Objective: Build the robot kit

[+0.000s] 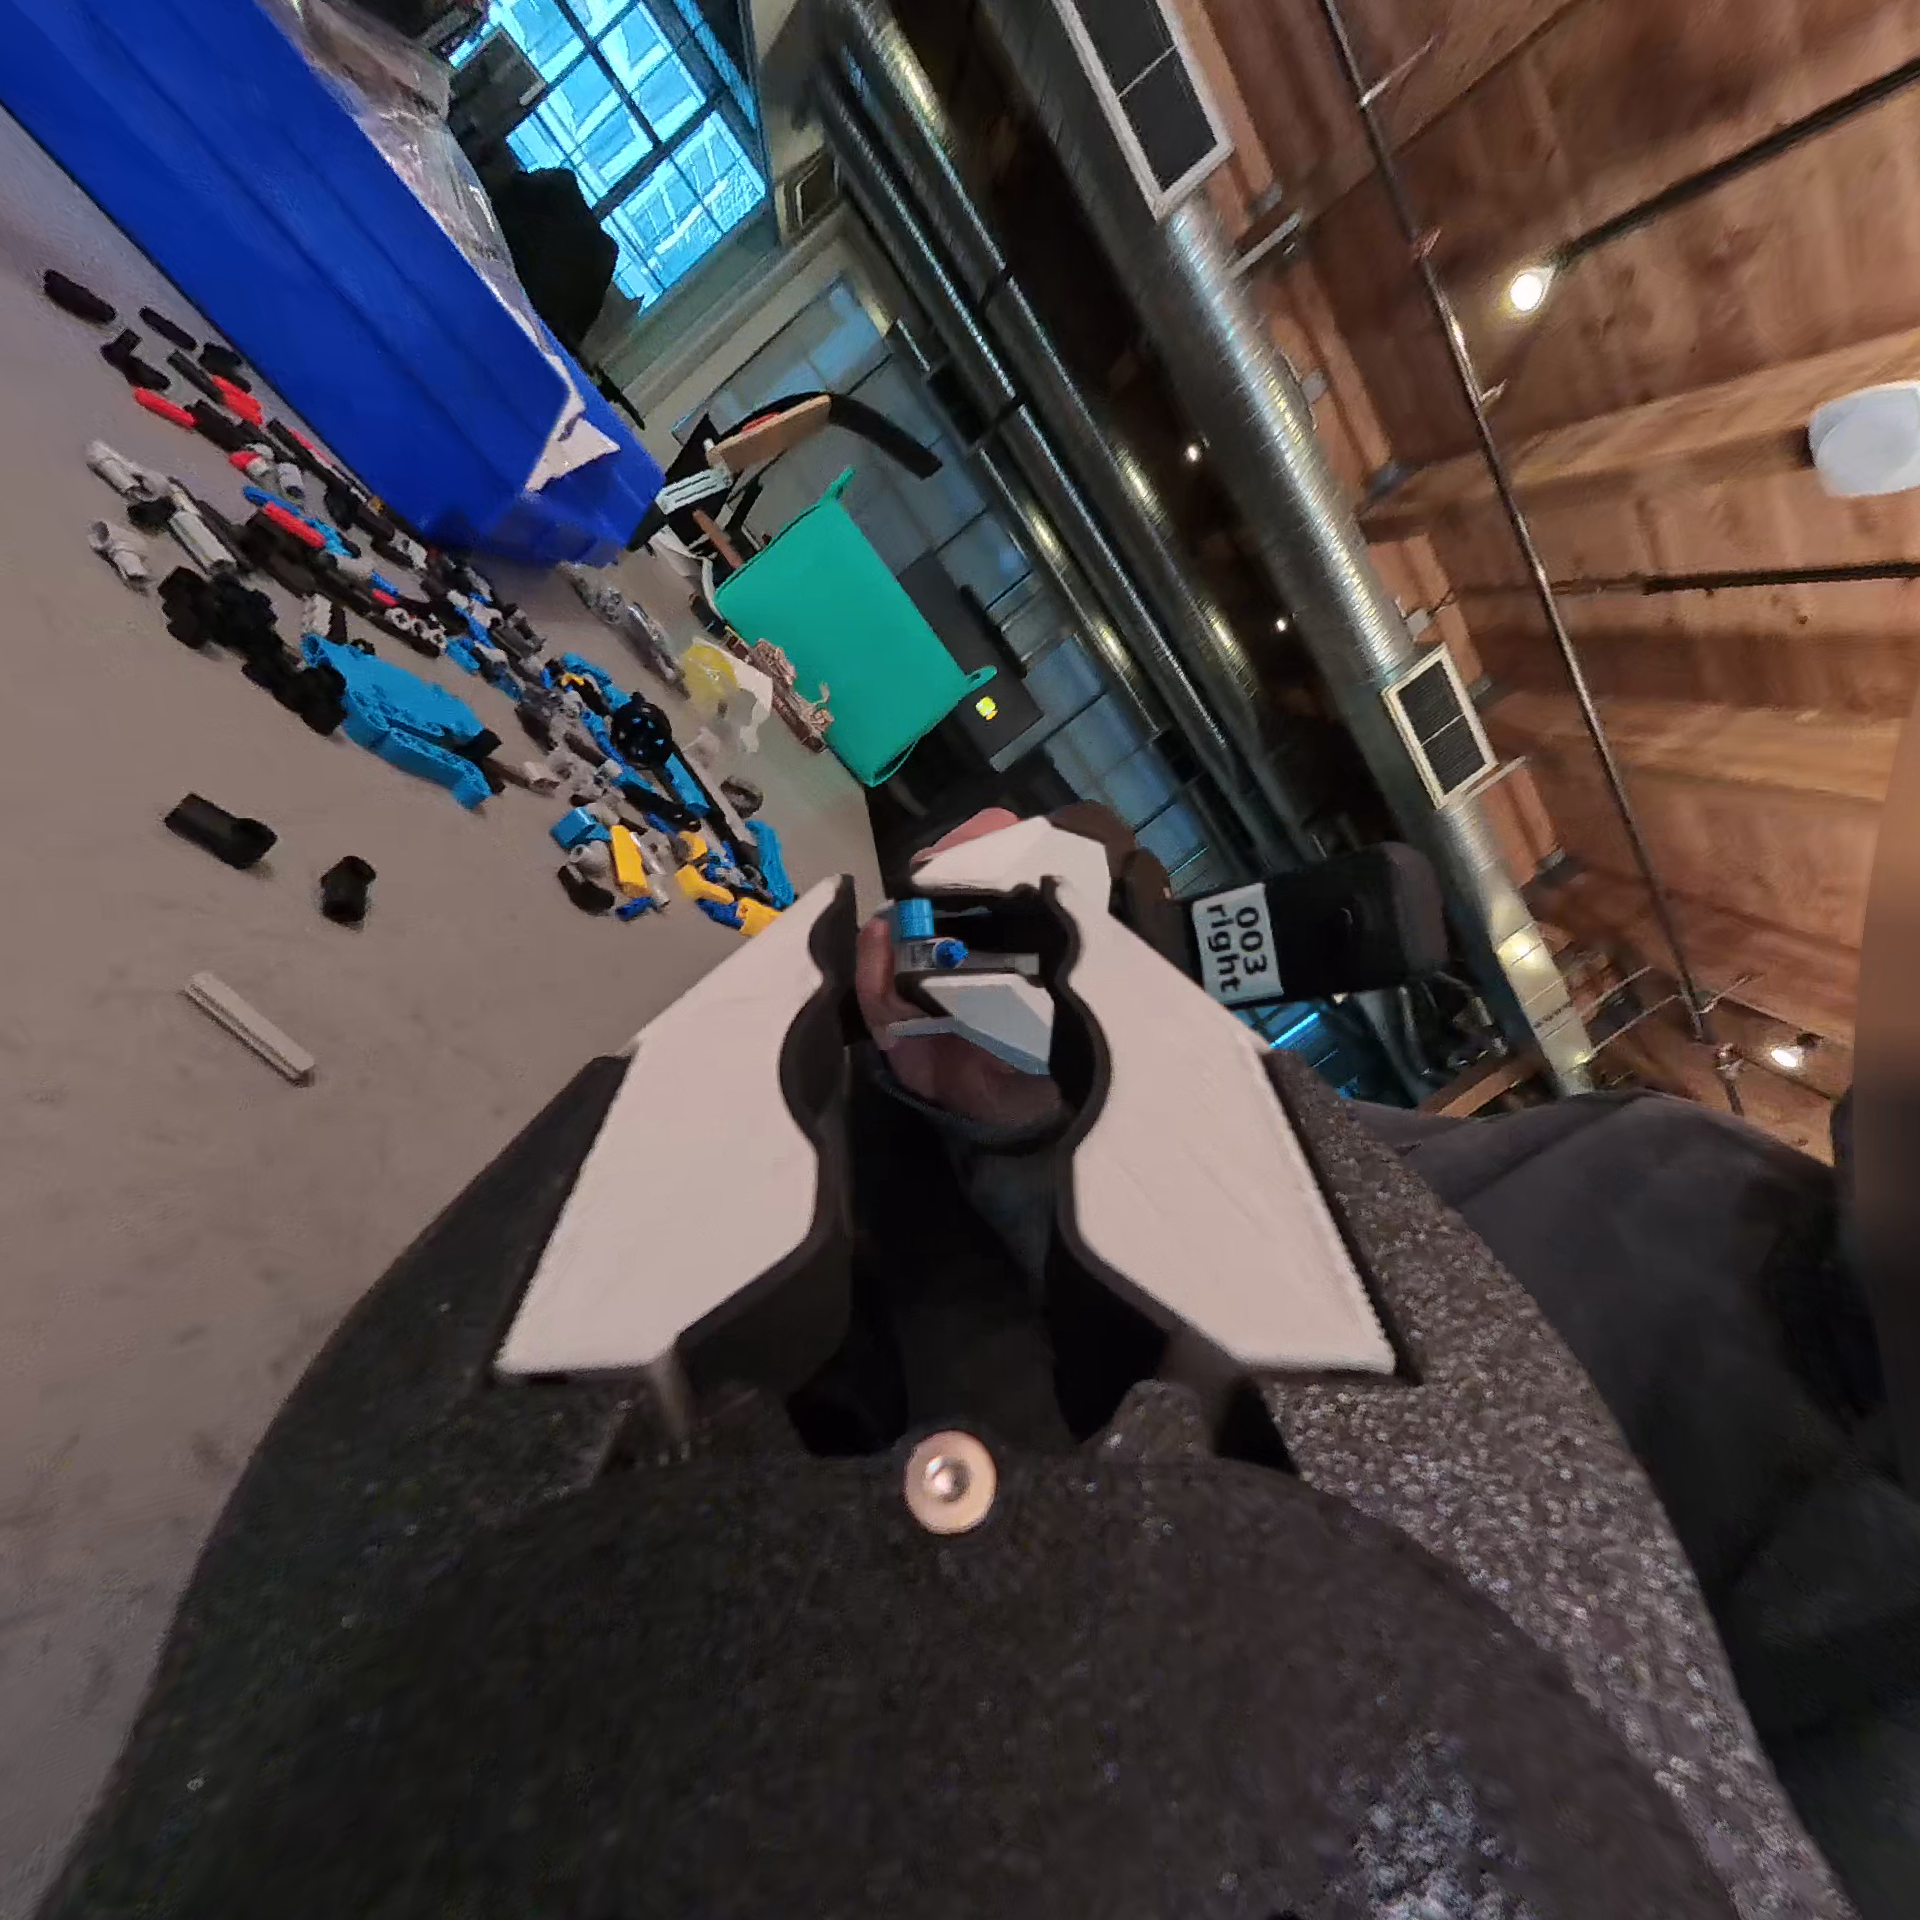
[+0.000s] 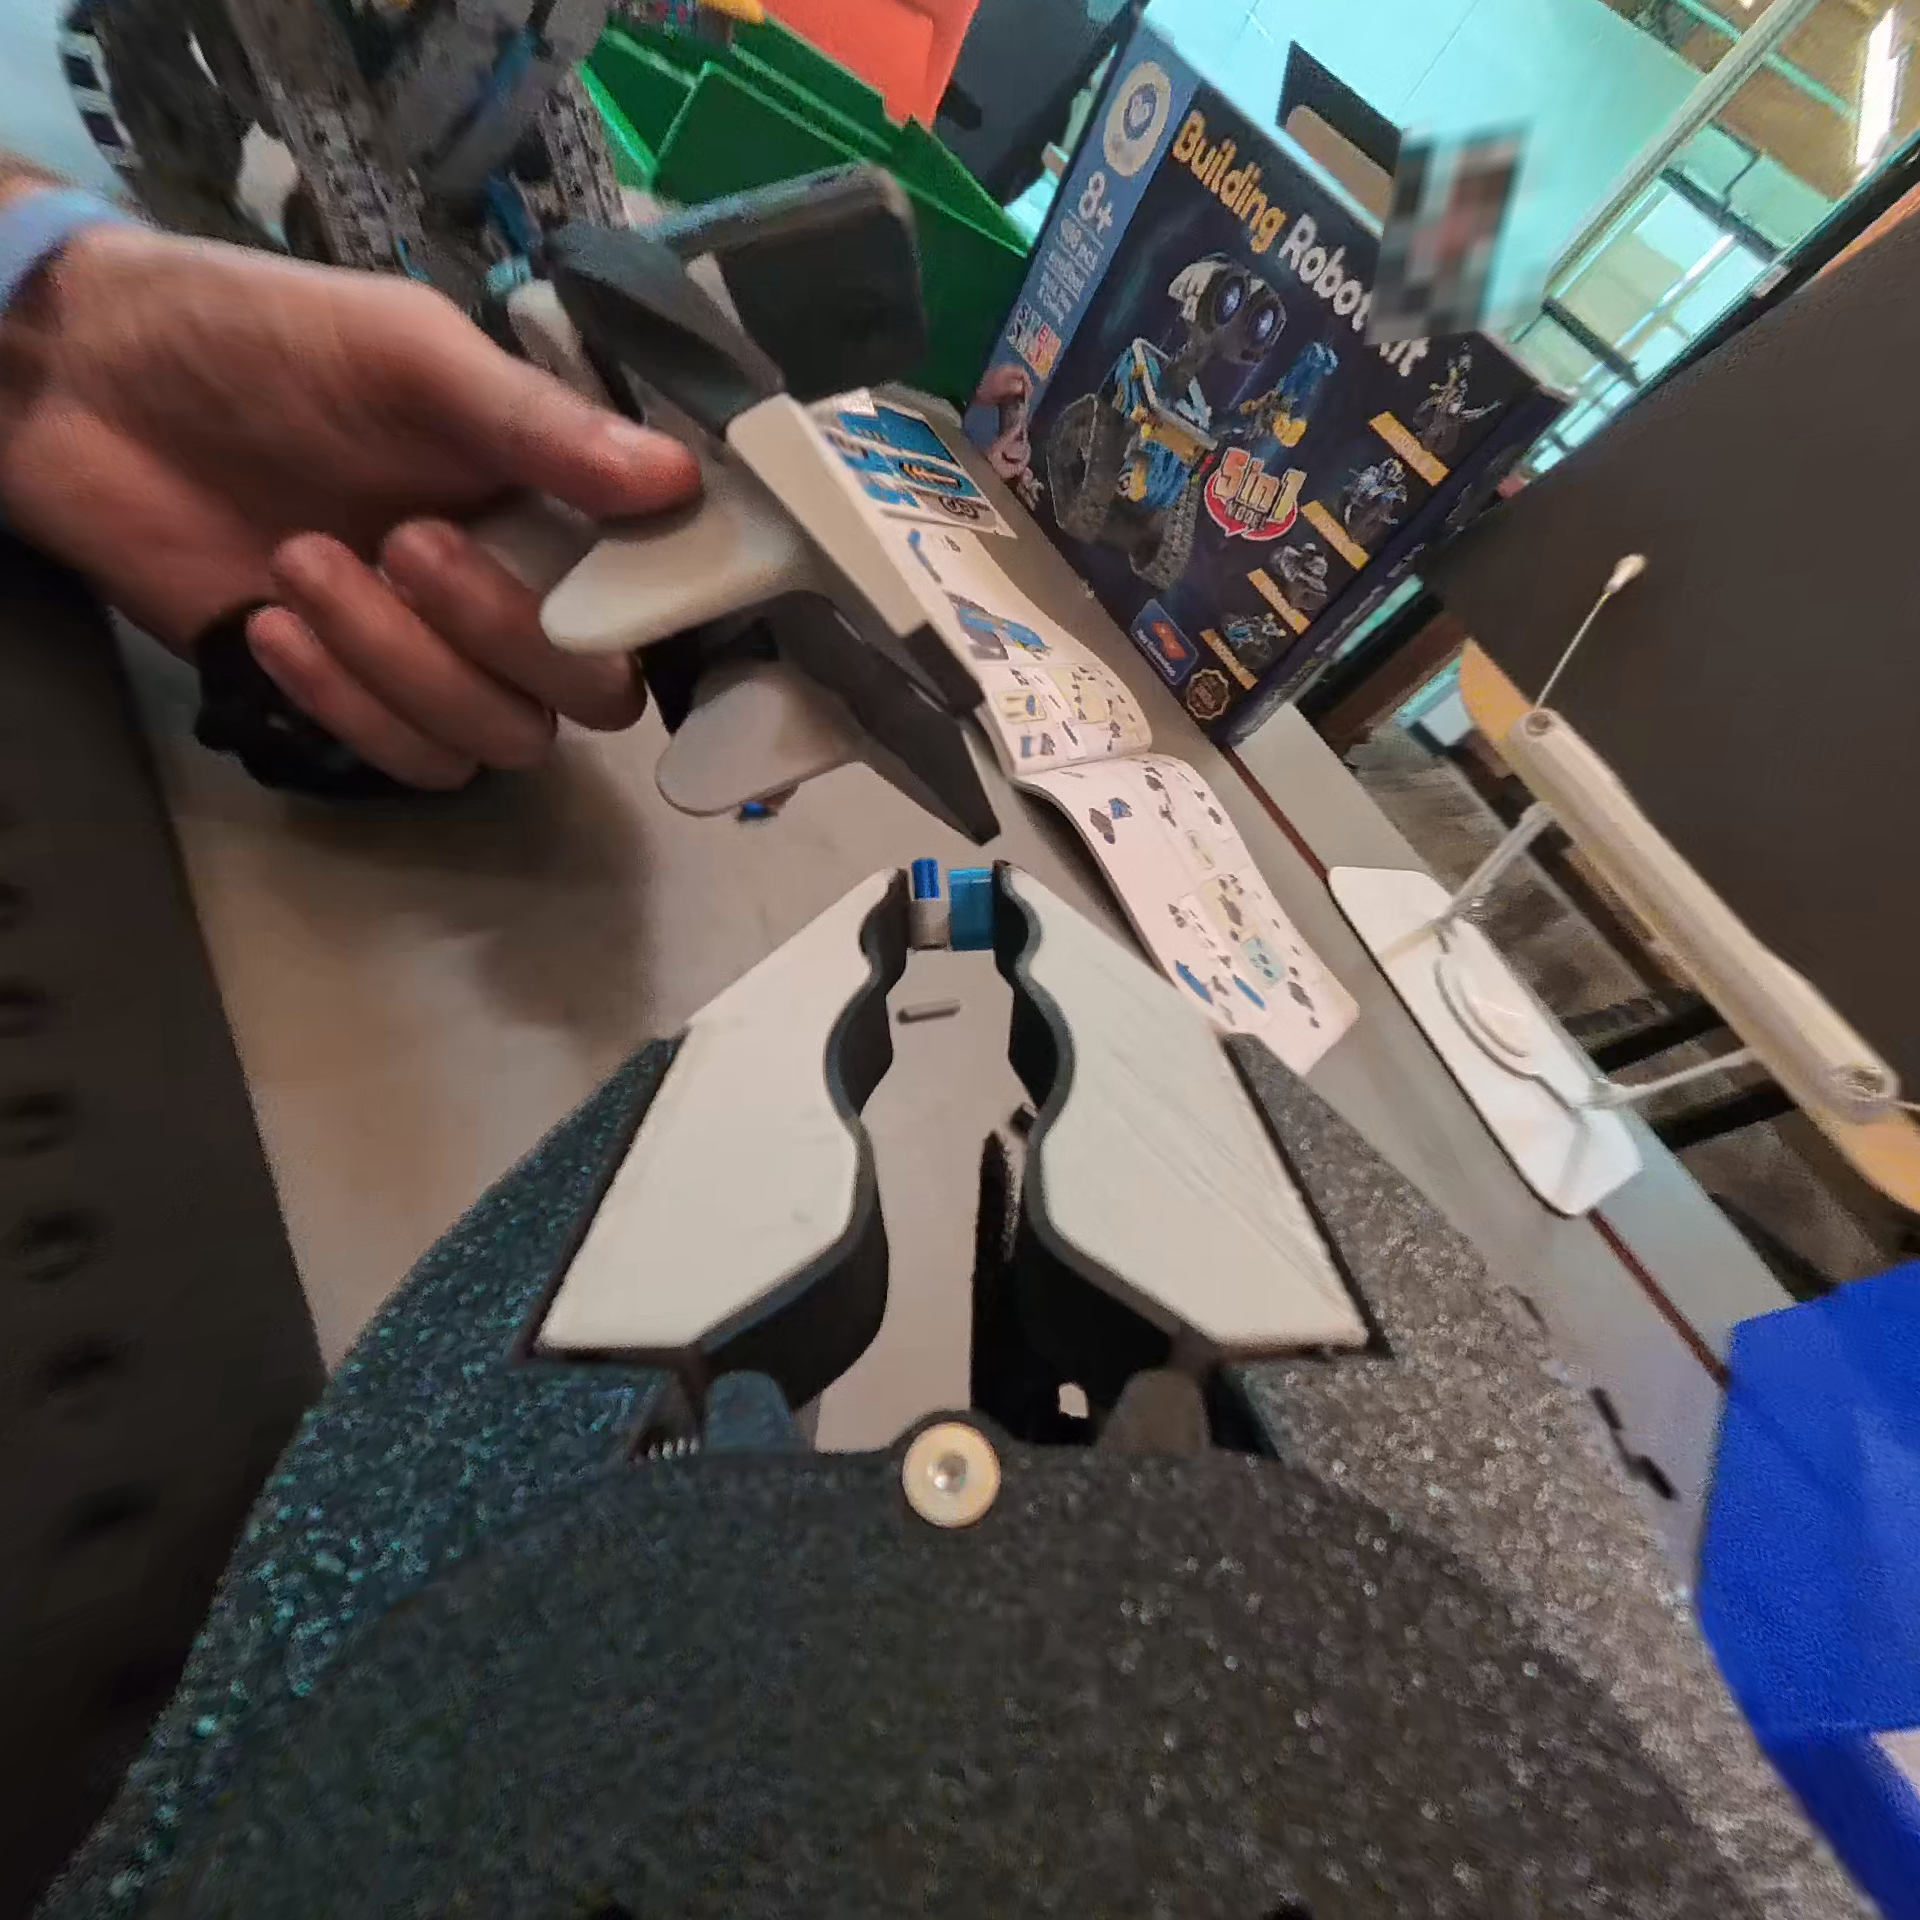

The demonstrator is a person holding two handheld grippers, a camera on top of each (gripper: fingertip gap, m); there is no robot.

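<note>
A: Grey tabletop (image 1: 125, 1039) runs under both views; wood ceiling and silver ducts show behind in the left wrist view.

B: Count the tools.

A: Two. Right gripper (image 2: 951, 902) has its two fingers drawn together on one small blue-and-grey connector piece (image 2: 948, 906), pinched at the very tips. The same piece shows in the left wrist view (image 1: 923, 933), held off the table, between the two grippers.

B: And the left gripper (image 1: 948, 902)?

A: Fingers apart, holding nothing. Its tips sit just beside the piece in the left wrist view; contact cannot be told. In the right wrist view it hangs just above the right gripper's tips, gripped by one hand (image 2: 312, 499).

B: Loose parts?

A: Too many and too blurred to count: a scatter of blue, black, red, yellow and grey building pieces (image 1: 436, 644) lies on the table. Apart from it I count one grey beam (image 1: 249, 1027) and two black pieces (image 1: 220, 831).

B: Containers?

A: One blue bin (image 1: 312, 239) behind the scatter, contents not visible. One teal bin (image 1: 852, 634) farther off, tipped, inside not visible. Green bins (image 2: 790, 135) at the far side, number unclear.

B: Paper items?

A: One open instruction booklet (image 2: 1122, 810) lying flat, and one kit box (image 2: 1247, 436) standing behind it, touching or nearly so.
</note>
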